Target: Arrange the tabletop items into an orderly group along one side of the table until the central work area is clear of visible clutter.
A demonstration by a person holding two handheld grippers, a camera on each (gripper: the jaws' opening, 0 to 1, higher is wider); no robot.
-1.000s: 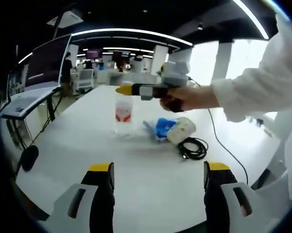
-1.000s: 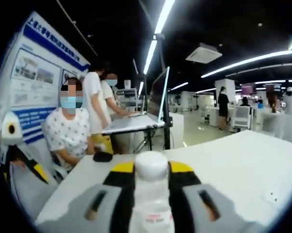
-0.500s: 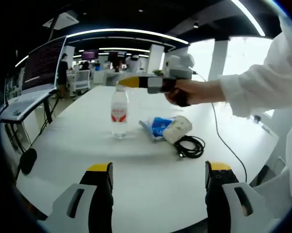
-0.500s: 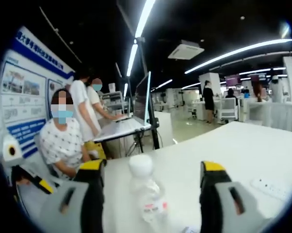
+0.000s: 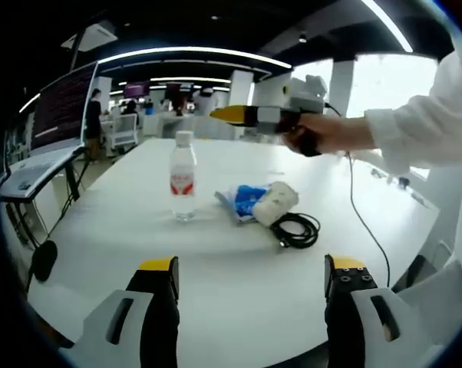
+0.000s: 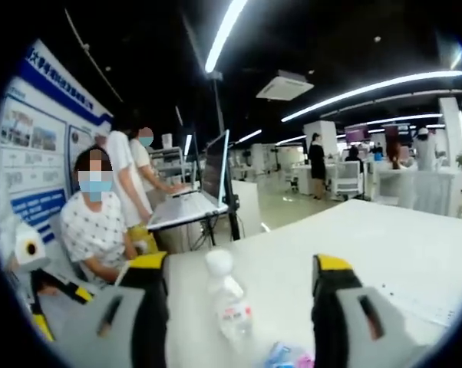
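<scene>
White tabletop (image 5: 239, 268) spreads ahead in the left gripper view, and a clear plastic water bottle (image 5: 183, 175) with a white cap and red label stands upright on it, toward the far left. Just to its right lies a blue packet (image 5: 245, 201), touching a rolled white cloth (image 5: 275, 205), and a coiled black cable (image 5: 298, 229) rests beside them, its lead trailing off toward the table's right edge. The left gripper (image 5: 250, 270) hangs low over the near part of the table, jaws spread wide with nothing between them. A person's hand (image 5: 323, 134) holds the right gripper (image 5: 225, 115) above the items, well clear of the bottle. In the right gripper view, the right gripper's (image 6: 235, 270) jaws stand wide apart and empty, with the bottle (image 6: 227, 302) upright between and beyond them.
</scene>
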